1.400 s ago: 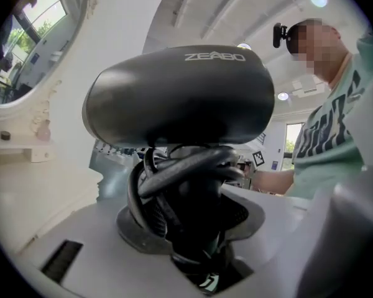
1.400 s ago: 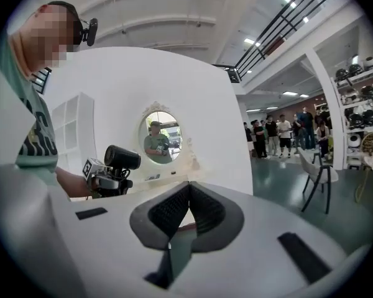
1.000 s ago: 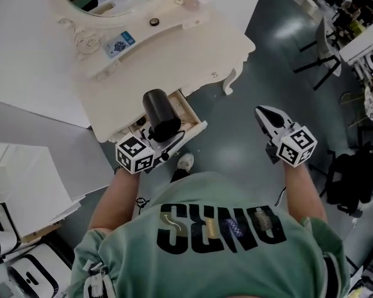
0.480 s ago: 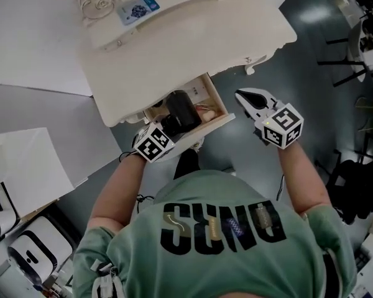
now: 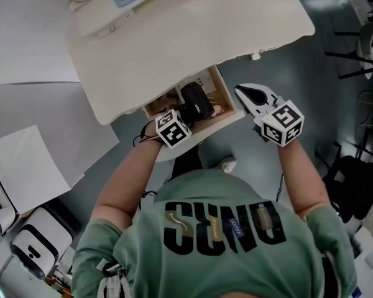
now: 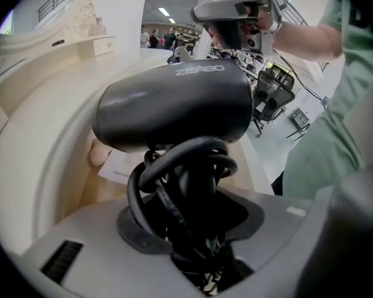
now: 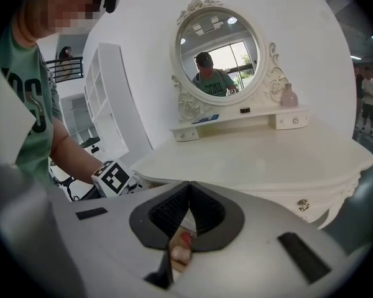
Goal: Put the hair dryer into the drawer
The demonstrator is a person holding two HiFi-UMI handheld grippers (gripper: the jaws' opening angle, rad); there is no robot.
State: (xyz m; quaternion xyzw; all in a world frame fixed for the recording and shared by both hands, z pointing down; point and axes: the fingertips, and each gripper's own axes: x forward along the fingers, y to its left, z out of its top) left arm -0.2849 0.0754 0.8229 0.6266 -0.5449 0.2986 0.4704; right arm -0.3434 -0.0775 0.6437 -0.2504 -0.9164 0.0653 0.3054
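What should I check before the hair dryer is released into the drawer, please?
1. The drawer is open: ok.
2. The left gripper is shut on the hair dryer at its handle, with the cord wound round it: ok.
3. Hair dryer is over the drawer opening: ok.
4. Hair dryer rests on the drawer floor: cannot tell.
5. Room beside the paper slip and pale object inside: cannot tell.
6. The right gripper is shut, empty, outside the drawer: ok.
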